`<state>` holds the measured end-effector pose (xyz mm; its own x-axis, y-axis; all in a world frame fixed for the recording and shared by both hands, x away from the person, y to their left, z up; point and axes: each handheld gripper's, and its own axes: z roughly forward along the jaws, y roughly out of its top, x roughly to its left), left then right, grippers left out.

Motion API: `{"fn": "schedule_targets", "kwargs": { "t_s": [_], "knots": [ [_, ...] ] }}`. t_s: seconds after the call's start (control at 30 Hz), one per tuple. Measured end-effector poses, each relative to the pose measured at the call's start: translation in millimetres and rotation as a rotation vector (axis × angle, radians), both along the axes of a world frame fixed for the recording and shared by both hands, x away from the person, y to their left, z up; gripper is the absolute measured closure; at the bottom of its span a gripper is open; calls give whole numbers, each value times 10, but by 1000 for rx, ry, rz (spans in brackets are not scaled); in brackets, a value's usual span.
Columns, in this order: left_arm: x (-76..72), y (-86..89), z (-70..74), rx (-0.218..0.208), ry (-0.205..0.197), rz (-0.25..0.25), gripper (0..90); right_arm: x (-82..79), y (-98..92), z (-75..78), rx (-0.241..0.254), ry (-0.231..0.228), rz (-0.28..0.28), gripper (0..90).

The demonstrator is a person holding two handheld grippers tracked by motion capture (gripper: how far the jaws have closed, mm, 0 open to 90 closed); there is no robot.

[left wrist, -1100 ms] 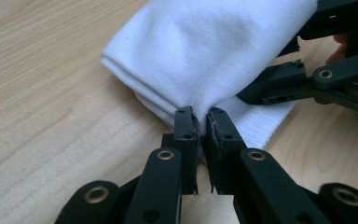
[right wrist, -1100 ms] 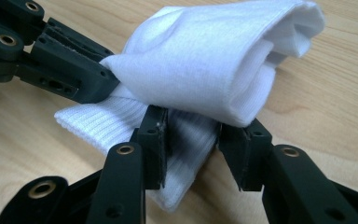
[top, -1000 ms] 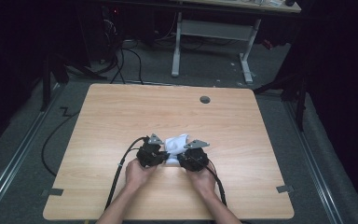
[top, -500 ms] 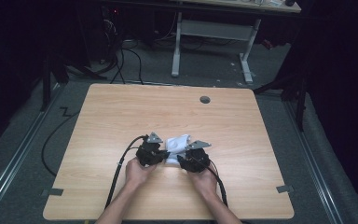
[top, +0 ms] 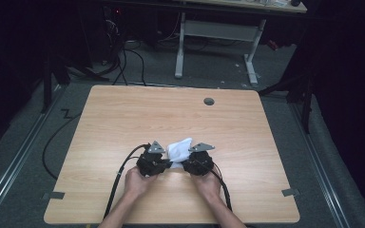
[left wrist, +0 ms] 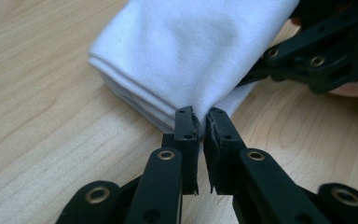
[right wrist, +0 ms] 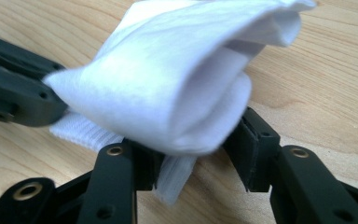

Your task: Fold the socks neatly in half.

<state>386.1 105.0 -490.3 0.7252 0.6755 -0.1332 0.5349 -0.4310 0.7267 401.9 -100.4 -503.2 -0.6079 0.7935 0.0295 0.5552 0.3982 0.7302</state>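
Observation:
A folded white cloth [top: 179, 147] lies on the wooden table [top: 171, 114] between the two grippers near the front edge. My left gripper [top: 168, 164] is shut on the cloth's near corner, and its jaws [left wrist: 203, 122] pinch the layered edge of the cloth [left wrist: 191, 51]. My right gripper [top: 184, 165] comes in from the other side. Its jaws [right wrist: 196, 140] have just been opening. The cloth bundle [right wrist: 168, 84] bulges between and over them, a ribbed strip hangs down in the gap, and the right pad's face shows bare beside the cloth.
A round grommet hole [top: 209, 101] sits near the table's far edge. Black cables [top: 119, 175] trail back from both grippers toward the person's hands. Beyond the table stand a white desk frame [top: 218, 33] and floor cables.

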Motion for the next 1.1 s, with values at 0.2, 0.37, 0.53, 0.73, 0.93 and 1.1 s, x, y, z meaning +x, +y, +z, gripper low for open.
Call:
{"fn": "schedule_targets", "kwargs": {
  "t_s": [0.2,0.37,0.53,0.73,0.93,1.1],
  "knots": [
    [18,36,-24,-2,-4,27,824,-33,-40,60,-1,-24,10,558],
    [1,74,-10,-18,-7,34,809,-135,-95,134,-6,-37,38,556],
    [-37,104,28,-40,-10,29,722,-230,-202,213,9,-58,59,567],
    [-65,204,135,-104,-29,73,589,-373,-278,414,56,-126,108,684],
    [8,184,198,-111,-30,134,563,-271,-281,519,78,-127,111,758],
    [85,58,228,-94,-35,135,550,-162,-203,552,70,-132,103,783]
  ]
}}
